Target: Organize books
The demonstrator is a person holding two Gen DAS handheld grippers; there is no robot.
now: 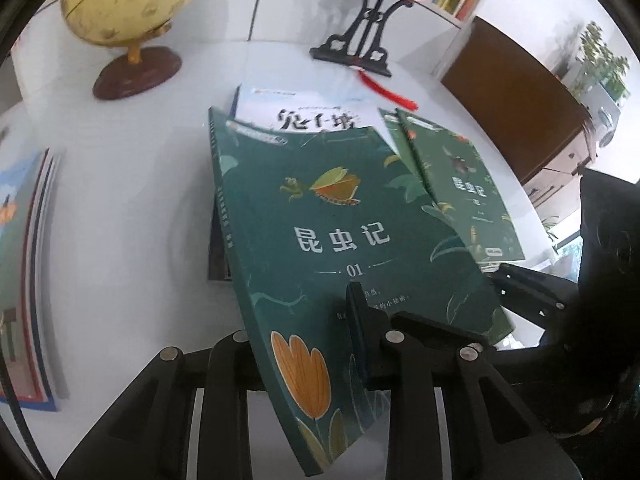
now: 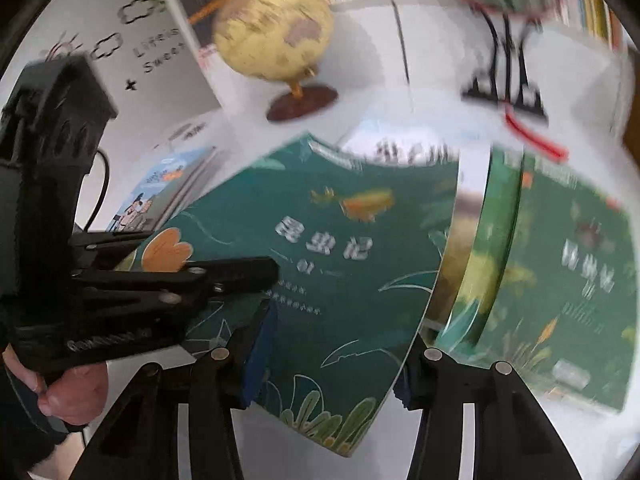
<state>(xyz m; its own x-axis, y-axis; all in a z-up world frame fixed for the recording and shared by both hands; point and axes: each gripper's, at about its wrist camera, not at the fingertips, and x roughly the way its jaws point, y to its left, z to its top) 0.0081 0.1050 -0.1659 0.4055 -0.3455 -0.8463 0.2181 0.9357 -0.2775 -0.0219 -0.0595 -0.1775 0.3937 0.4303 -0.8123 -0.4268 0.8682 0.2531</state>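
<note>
A dark green book marked 01 lies tilted over a white book on the white table. My left gripper is shut on the green book's near edge, one finger on top of the cover. The same book shows in the right wrist view, with the left gripper clamped on its left side. My right gripper is open, its fingers either side of the book's near corner. A second green book lies to the right.
A yellow globe stands at the back left. A black fan stand with a red tassel stands at the back. A colourful book stack lies left. A brown cabinet is at right.
</note>
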